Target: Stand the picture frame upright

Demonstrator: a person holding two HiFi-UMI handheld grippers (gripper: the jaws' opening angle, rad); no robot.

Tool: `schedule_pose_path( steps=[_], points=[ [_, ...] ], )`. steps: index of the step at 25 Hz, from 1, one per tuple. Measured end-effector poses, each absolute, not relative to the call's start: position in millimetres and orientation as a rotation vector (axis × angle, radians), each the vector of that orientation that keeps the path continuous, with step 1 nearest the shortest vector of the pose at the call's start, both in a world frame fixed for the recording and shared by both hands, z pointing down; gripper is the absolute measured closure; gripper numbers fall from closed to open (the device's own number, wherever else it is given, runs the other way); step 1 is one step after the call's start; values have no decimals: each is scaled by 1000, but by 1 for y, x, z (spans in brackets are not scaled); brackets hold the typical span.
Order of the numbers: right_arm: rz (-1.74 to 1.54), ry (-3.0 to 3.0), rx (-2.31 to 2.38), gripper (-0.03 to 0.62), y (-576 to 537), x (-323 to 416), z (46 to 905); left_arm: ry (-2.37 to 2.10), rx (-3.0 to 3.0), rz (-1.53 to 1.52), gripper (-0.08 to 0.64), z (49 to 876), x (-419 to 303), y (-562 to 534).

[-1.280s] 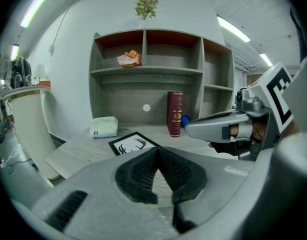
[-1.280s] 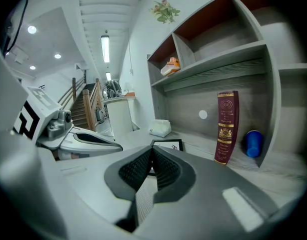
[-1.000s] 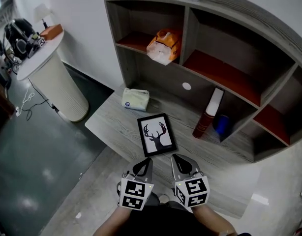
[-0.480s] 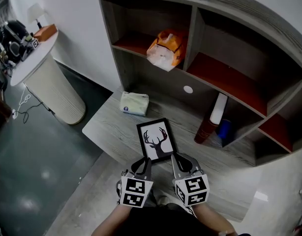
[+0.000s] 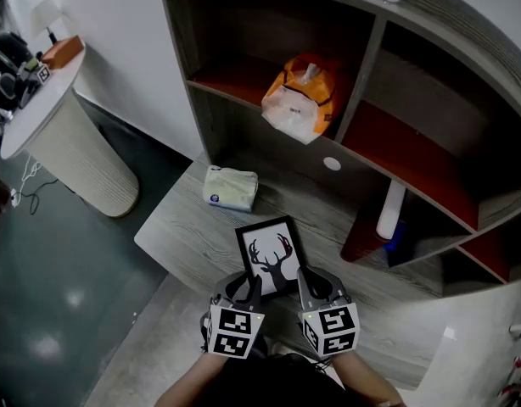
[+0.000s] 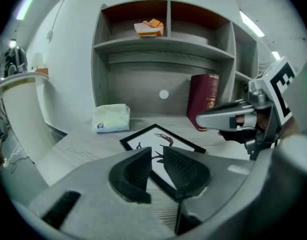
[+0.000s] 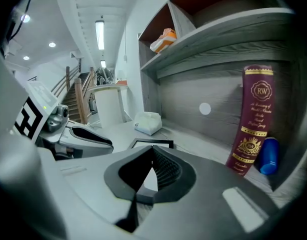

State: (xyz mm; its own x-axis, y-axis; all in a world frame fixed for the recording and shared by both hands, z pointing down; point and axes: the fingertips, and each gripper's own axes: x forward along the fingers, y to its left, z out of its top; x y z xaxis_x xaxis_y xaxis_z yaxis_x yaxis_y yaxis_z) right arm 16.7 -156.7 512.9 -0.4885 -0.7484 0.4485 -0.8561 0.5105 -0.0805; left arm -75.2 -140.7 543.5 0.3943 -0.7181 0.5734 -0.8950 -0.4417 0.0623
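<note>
A black picture frame [image 5: 268, 256] with a deer silhouette lies flat on the grey wooden desk [image 5: 184, 227], below the shelf unit. My left gripper [image 5: 253, 283] hovers at the frame's near left corner. Its jaws have just been opening, and through the narrow gap between them I see the frame's [image 6: 163, 136] edge, with nothing pressed by the pads. The right gripper [image 5: 304, 276] sits at the frame's near right corner with its jaws shut and empty [image 7: 152, 154]. The frame [image 7: 152, 144] shows just beyond its tips.
A pale tissue pack [image 5: 231, 187] lies behind the frame to the left. A maroon book [image 7: 253, 126] and a blue cup [image 7: 267, 156] stand at the back right. An orange bag [image 5: 301, 94] sits on a shelf. A white round stand [image 5: 61, 138] is off the desk's left edge.
Both grippers have moved forward until their tips reach the near edge of the frame. The left jaws, shut before, now show a gap. The frame has not moved.
</note>
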Motion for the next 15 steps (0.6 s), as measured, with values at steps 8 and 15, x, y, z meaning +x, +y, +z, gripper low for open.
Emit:
schedule_pose_path(
  steps=[8, 15],
  points=[
    [472, -2326, 1321, 575, -181, 16, 536, -1377, 2248, 708, 479, 565, -84, -163],
    [500, -2274, 1306, 558, -197, 14, 556, -1379, 2199, 709, 448, 579, -94, -179]
  ],
)
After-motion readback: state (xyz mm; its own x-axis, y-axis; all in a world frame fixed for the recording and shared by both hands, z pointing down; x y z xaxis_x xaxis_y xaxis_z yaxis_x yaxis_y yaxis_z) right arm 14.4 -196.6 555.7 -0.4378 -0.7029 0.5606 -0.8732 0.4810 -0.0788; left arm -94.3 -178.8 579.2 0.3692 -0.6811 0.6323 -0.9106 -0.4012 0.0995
